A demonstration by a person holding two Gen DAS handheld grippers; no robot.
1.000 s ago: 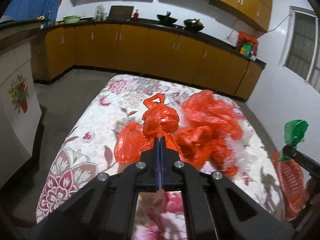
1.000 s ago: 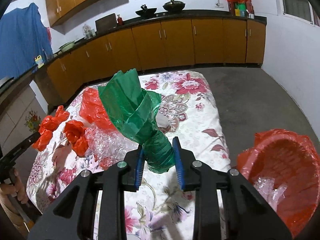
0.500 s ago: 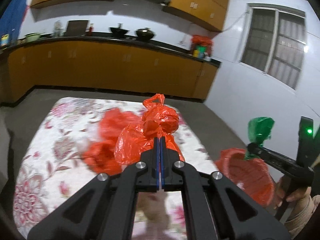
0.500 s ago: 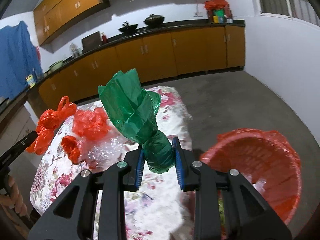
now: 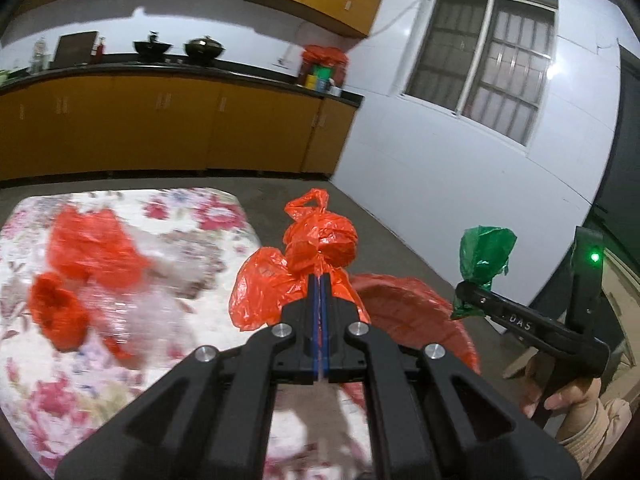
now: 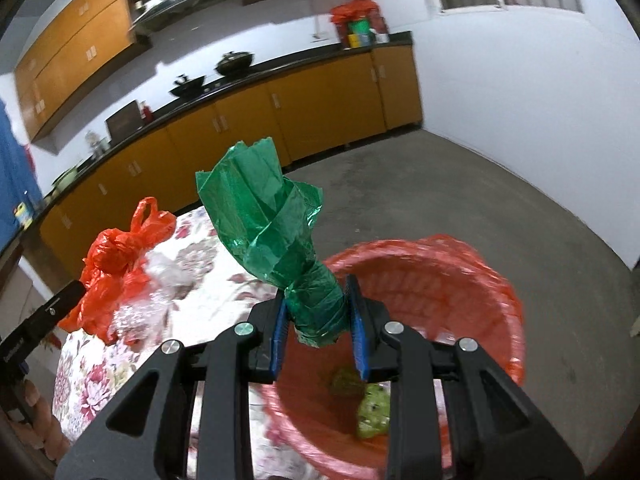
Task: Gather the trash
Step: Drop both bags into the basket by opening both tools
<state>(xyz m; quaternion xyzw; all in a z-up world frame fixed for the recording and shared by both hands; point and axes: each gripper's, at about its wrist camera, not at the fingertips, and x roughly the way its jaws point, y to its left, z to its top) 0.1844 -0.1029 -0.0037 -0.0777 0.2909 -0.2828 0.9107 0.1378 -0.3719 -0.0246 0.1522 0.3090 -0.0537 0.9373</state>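
Observation:
My left gripper point(image 5: 320, 280) is shut on a knotted red plastic bag point(image 5: 316, 240), held in the air past the table's right edge, over the near rim of the red-lined bin point(image 5: 420, 312). My right gripper point(image 6: 318, 308) is shut on a crumpled green plastic bag point(image 6: 272, 232) and holds it above the open bin point(image 6: 500, 292). The right gripper with the green bag point(image 5: 484, 256) also shows in the left wrist view. The red bag point(image 6: 116, 256) also shows in the right wrist view. Greenish scraps point(image 6: 372, 416) lie inside the bin.
More red bags point(image 5: 88, 248) and clear plastic film point(image 5: 136, 312) lie on the table with the floral cloth point(image 5: 192, 208). Orange kitchen cabinets point(image 5: 160, 128) line the far wall. Bare concrete floor point(image 6: 500, 208) lies beyond the bin.
Both grippers have swung right, away from the table. The bin now sits under the green bag, and the red bag has moved off the table to the bin's rim.

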